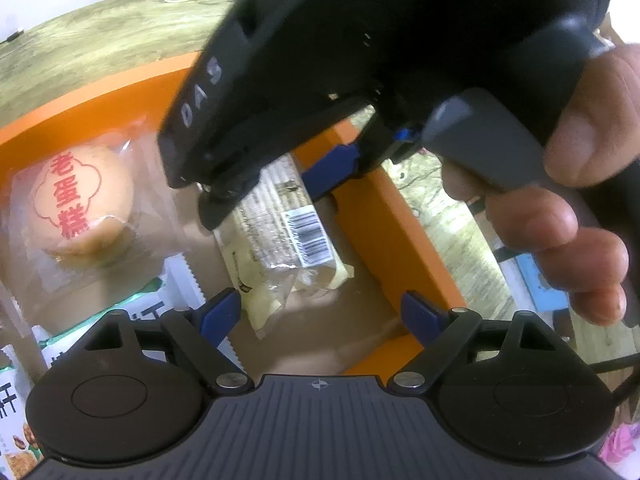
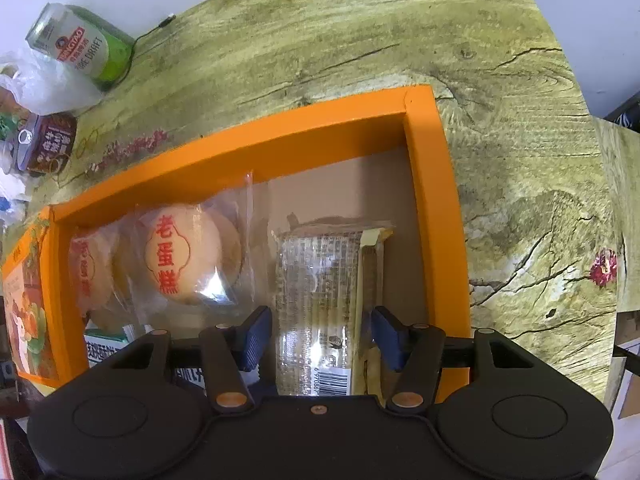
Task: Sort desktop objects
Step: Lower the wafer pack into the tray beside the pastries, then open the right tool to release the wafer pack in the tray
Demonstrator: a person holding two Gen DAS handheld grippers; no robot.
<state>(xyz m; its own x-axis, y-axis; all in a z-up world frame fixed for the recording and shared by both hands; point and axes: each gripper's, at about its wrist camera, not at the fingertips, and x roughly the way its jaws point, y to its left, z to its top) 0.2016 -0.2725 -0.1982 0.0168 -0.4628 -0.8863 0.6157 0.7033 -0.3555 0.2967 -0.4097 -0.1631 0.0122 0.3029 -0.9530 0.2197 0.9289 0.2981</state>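
Observation:
An orange box (image 2: 436,200) lies open on the wood-pattern table and also shows in the left wrist view (image 1: 400,232). Inside lie round cakes in clear wrappers (image 2: 184,256) (image 1: 80,204) and a long yellow biscuit pack with a barcode (image 2: 324,304) (image 1: 280,236). My right gripper (image 2: 322,336) is open, its blue pads either side of the biscuit pack without clamping it. My left gripper (image 1: 320,316) is open and empty, above the box's near right corner. The right gripper's body and the hand holding it (image 1: 400,60) fill the upper part of the left wrist view.
White-and-green snack packs (image 1: 120,320) lie at the box's near left. On the table far left stand a green can (image 2: 80,44), a brown can (image 2: 48,144) and a crumpled plastic bag (image 2: 40,80). A blue item (image 1: 540,284) lies right of the box.

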